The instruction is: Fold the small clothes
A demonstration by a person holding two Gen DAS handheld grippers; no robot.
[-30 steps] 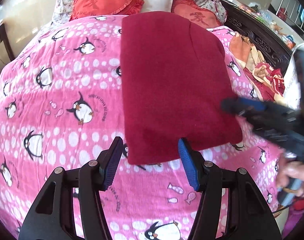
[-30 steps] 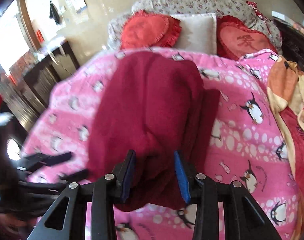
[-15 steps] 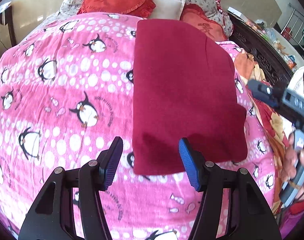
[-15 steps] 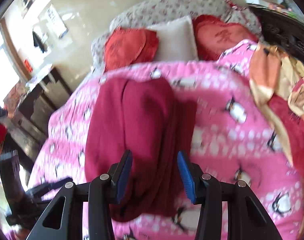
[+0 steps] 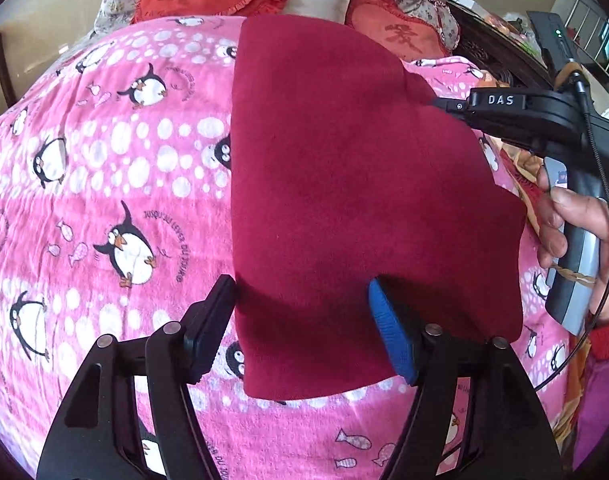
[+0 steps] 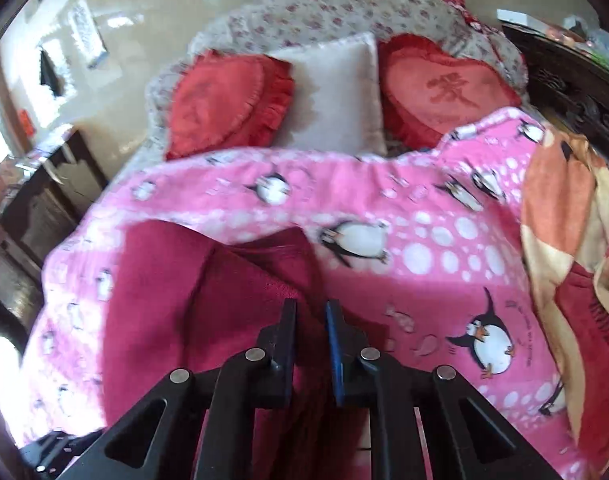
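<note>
A dark red garment (image 5: 344, 184) lies folded lengthwise on the pink penguin blanket (image 5: 104, 160). My left gripper (image 5: 300, 320) is open, its fingers either side of the garment's near edge, just above it. My right gripper (image 6: 310, 320) has its jaws nearly closed on the garment's right edge (image 6: 264, 280), which it holds a little raised. In the left wrist view the right gripper (image 5: 444, 106) reaches in from the right at the garment's far right edge.
Two red heart cushions (image 6: 224, 100) and a white pillow (image 6: 336, 92) lie at the head of the bed. An orange and red pile of clothes (image 6: 564, 220) lies along the right side. Dark wooden furniture (image 6: 44, 208) stands to the left.
My right gripper has closed from open onto the garment's right edge and moved toward its far end. My left gripper has moved closer to the near edge and stays open.
</note>
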